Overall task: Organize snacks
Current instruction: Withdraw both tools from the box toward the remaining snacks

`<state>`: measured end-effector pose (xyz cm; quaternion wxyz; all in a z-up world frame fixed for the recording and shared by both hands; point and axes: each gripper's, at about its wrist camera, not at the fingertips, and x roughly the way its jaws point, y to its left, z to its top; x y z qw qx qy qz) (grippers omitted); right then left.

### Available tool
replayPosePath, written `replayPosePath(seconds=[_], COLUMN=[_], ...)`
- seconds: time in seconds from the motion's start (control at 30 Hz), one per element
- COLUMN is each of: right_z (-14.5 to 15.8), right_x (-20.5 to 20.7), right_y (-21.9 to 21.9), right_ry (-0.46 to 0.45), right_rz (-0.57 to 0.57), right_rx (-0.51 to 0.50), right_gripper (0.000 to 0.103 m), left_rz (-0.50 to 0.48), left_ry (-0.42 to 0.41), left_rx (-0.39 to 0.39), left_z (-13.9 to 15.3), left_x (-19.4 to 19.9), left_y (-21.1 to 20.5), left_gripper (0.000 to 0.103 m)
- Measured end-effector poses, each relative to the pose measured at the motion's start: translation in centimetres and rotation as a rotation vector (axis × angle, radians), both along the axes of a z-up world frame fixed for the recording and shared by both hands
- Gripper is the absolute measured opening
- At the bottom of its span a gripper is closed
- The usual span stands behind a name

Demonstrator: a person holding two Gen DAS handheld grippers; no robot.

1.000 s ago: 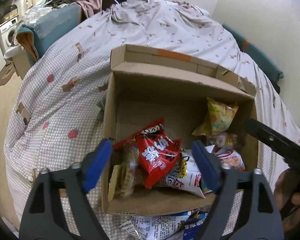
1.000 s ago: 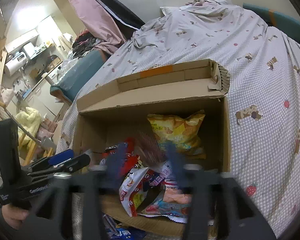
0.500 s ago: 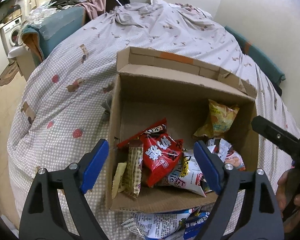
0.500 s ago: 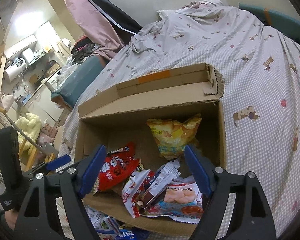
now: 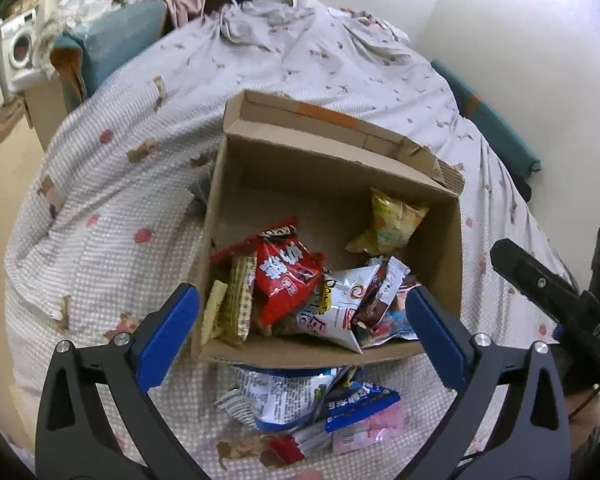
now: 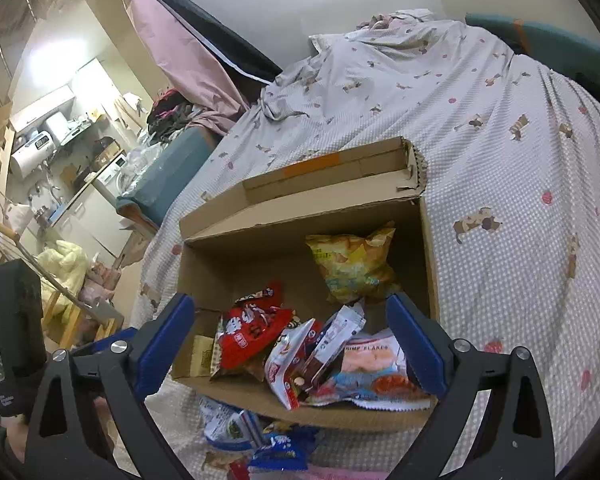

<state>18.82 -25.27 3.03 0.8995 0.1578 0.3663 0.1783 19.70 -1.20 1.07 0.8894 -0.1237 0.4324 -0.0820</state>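
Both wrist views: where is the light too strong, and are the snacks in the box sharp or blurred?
Left wrist view: the wall upper right is washed out; the snack packets in the cardboard box are sharp. Right wrist view: glare in the kitchen corner; packets sharp; fisheye bends the edges.

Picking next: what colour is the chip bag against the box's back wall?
Yellow chip bag; right wrist view.

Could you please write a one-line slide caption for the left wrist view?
Open left gripper hovers empty over a cardboard box of snack packets on the bed, more packets lying outside it.
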Motion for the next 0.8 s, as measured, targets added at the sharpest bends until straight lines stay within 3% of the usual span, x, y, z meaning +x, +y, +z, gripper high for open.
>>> replayPosePath(seconds=[0.2, 0.8], right_z=[-0.5, -3.1], right_x=[-2.5, -7.4], right_y=[-0.7, -1.8], right_ry=[0.042, 0.163], right_rz=[-0.036, -0.075], right_rx=[0.000, -0.019], right_gripper=[0.099, 0.099], left_rz=[0.028, 0.055], left_ry=[-0.022, 0.027], left_rx=[0.079, 0.163], left_z=[0.3, -1.0], left_x=[-2.2, -7.5], left_y=[0.3, 1.8], left_gripper=[0.102, 0.102])
